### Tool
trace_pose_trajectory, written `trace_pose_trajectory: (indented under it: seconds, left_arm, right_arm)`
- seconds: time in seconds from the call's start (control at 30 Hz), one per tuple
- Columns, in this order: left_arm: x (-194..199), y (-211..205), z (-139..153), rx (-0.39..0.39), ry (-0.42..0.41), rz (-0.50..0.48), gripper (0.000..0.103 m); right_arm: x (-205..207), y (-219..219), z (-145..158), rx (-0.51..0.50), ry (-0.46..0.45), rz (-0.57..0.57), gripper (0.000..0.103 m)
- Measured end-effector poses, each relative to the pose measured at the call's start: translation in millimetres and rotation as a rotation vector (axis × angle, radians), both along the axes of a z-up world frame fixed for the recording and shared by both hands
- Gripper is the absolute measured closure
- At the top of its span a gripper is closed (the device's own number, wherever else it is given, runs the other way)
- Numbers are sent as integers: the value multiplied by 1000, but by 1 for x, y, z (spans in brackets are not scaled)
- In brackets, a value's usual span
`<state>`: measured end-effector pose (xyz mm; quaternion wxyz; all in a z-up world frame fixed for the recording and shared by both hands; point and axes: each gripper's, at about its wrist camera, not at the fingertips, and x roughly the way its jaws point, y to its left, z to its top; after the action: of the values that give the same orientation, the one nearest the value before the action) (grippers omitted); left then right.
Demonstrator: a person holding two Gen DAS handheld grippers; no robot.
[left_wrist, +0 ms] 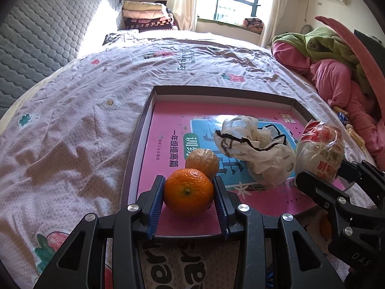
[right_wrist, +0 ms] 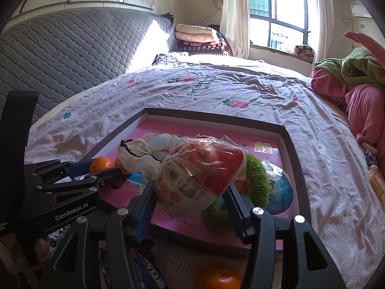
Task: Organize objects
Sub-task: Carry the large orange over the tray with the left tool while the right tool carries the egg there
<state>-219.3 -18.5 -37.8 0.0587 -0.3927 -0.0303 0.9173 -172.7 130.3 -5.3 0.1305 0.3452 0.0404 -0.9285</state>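
A shallow box lid with a pink printed floor (left_wrist: 166, 120) (right_wrist: 286, 134) lies on the bed. My left gripper (left_wrist: 189, 192) is shut on an orange mandarin (left_wrist: 189, 196) over the lid's near edge; it also shows in the right wrist view (right_wrist: 101, 165). A paler mandarin (left_wrist: 203, 161) lies just behind it. My right gripper (right_wrist: 190, 192) is shut on a red-and-white plastic-wrapped packet (right_wrist: 199, 175) (left_wrist: 320, 151), held above the lid. A white drawstring pouch (left_wrist: 255, 149) (right_wrist: 139, 154) lies in the lid.
A green knitted ring (right_wrist: 255, 180) and a blue round packet (right_wrist: 281, 190) lie in the lid's right part. Another mandarin (right_wrist: 217, 278) and a blue wrapper (right_wrist: 151, 272) lie on the bed before the lid. Pink and green clothes (left_wrist: 336, 72) are piled at right. A grey quilted headboard (right_wrist: 60, 55) stands at left.
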Motion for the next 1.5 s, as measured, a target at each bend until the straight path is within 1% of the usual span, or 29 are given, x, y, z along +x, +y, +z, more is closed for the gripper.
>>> trace_pose_trajectory:
  seconds: [0.43, 0.8, 1.07, 1.3, 1.5]
  left_arm:
    - [1, 5, -1, -22, 10, -5, 62]
    - [4, 6, 0, -24, 13, -6, 62]
    - [7, 8, 2, -46, 17, -6, 62]
    - [10, 8, 4, -43, 9, -3, 62]
    - [12, 7, 6, -49, 7, 4, 61]
  right_arm:
    - [-7, -4, -13, 1, -66, 11, 47]
    - [-6, -3, -14, -2, -74, -1, 47]
    - [-5, -4, -12, 1, -78, -3, 47]
    - [-3, -5, -11, 7, -77, 3, 47]
    - [-1, -6, -8, 9, -78, 8, 44]
